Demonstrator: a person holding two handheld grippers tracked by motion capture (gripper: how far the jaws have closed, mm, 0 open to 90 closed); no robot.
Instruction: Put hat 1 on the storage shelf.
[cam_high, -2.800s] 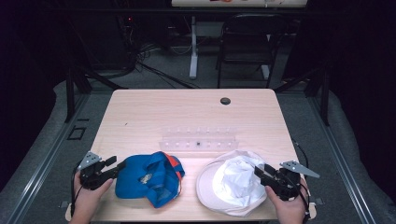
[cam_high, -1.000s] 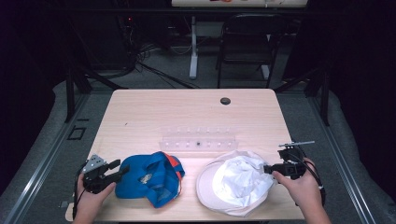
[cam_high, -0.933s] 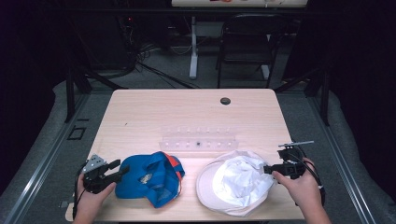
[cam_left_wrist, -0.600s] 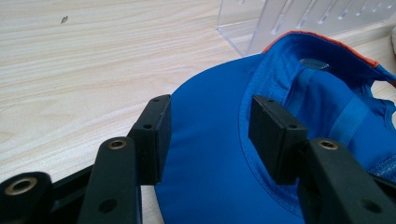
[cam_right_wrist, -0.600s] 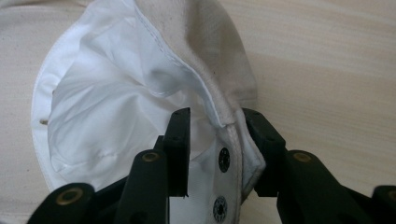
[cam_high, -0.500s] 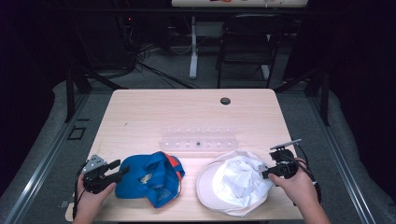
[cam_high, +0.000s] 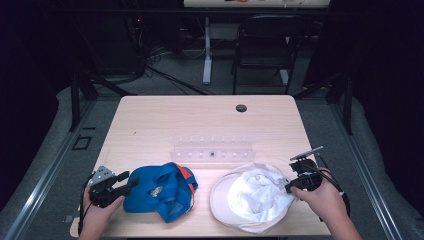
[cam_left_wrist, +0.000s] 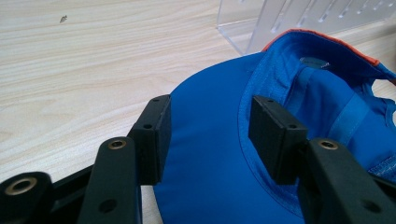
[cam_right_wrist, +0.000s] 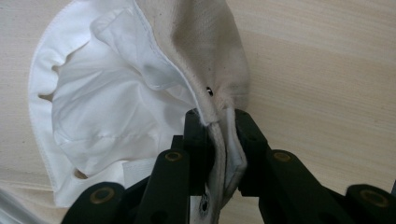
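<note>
A blue cap with orange trim (cam_high: 160, 190) lies upside down at the front left of the table. My left gripper (cam_high: 124, 184) stands open at its left edge. In the left gripper view the cap's brim (cam_left_wrist: 210, 186) runs between the spread jaws of my left gripper (cam_left_wrist: 210, 121), and the pads do not press it. A white cap (cam_high: 252, 197) lies upside down at the front right. My right gripper (cam_high: 291, 186) has just been closing and is now shut on its right edge. The right gripper view shows my right gripper (cam_right_wrist: 217, 121) pinching that folded edge of the white cap (cam_right_wrist: 116, 107).
A clear acrylic rack (cam_high: 212, 150) stands across the middle of the wooden table (cam_high: 165, 120), just behind both caps, and also appears in the left gripper view (cam_left_wrist: 303, 18). A black grommet hole (cam_high: 241, 108) sits at the back. A chair (cam_high: 260, 50) stands beyond the table.
My right gripper moved from the table's front right corner up to the white cap's right edge and closed on it. The left gripper edged slightly toward the blue cap, then stayed still.
</note>
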